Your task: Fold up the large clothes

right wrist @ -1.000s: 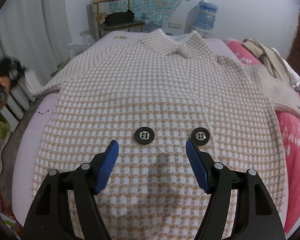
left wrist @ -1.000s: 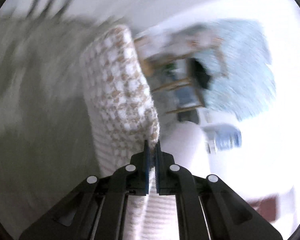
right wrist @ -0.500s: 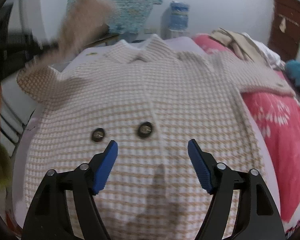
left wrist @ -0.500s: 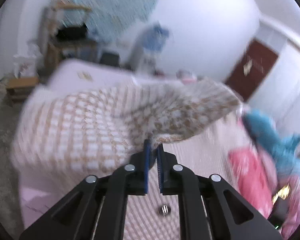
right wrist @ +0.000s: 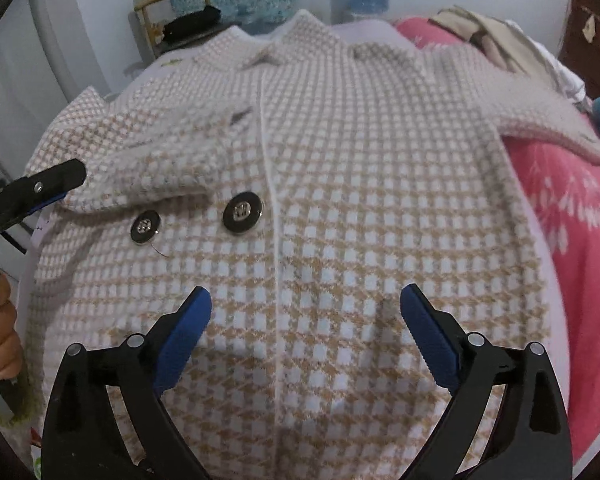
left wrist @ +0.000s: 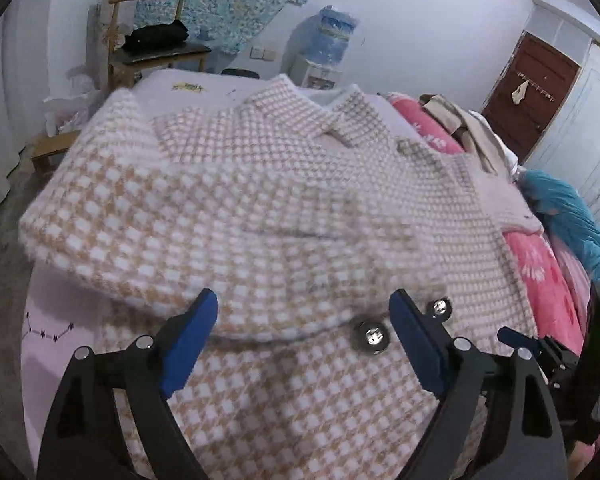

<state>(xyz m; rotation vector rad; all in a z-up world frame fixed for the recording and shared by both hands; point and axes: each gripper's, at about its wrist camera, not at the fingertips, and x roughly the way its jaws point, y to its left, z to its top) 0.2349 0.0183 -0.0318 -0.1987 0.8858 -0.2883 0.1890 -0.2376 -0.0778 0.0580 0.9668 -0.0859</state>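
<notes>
From the left wrist, the left gripper (left wrist: pixel 303 312), jaws just sprung apart, hangs spread and empty over the checked coat (left wrist: pixel 236 216), its sleeve (left wrist: pixel 148 216) folded across just ahead; from the right wrist, the right gripper (right wrist: pixel 305 308) has also widened, spread above the coat's front, two buttons (right wrist: pixel 243 212) ahead to its left

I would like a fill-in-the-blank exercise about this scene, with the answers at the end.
1. The checked coat lies spread on the ___.
2. Both the left gripper and the right gripper have their jaws ___.
3. The left sleeve is folded across the coat's ___.
4. Near the sleeve's cuff, ___ dark buttons show.

Answers: bed; open; front; two
</notes>
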